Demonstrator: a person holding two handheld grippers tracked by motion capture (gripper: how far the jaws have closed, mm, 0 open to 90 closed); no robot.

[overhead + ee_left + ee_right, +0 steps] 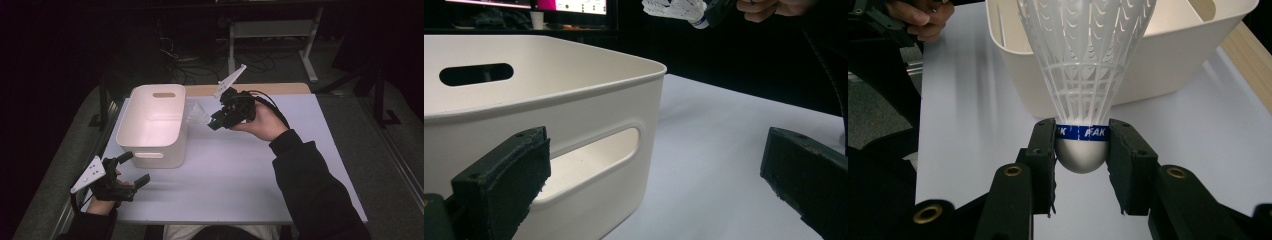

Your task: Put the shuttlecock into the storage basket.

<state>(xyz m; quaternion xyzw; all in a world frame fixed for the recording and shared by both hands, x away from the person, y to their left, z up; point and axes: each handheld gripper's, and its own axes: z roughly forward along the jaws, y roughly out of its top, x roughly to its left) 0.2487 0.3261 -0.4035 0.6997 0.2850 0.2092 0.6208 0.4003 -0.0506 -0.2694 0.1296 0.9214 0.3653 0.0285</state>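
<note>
A white plastic shuttlecock [1083,70] with a blue band is held by its rounded base in my right gripper [1082,150], whose jaws are shut on it. In the high view that gripper [214,121] hovers above the table beside the right rim of the white bin [155,125], with the shuttlecock [197,115] skirt pointing at the bin. My left gripper [134,170] rests near the table's front left corner, jaws open and empty, facing the bin's near handle slot [589,160]. The shuttlecock [674,10] also shows high up in the left gripper view.
The white table [240,170] has free room right of and in front of the bin. A wooden strip [250,89] runs along its far edge. Cables and a table frame [310,45] lie on the dark floor beyond.
</note>
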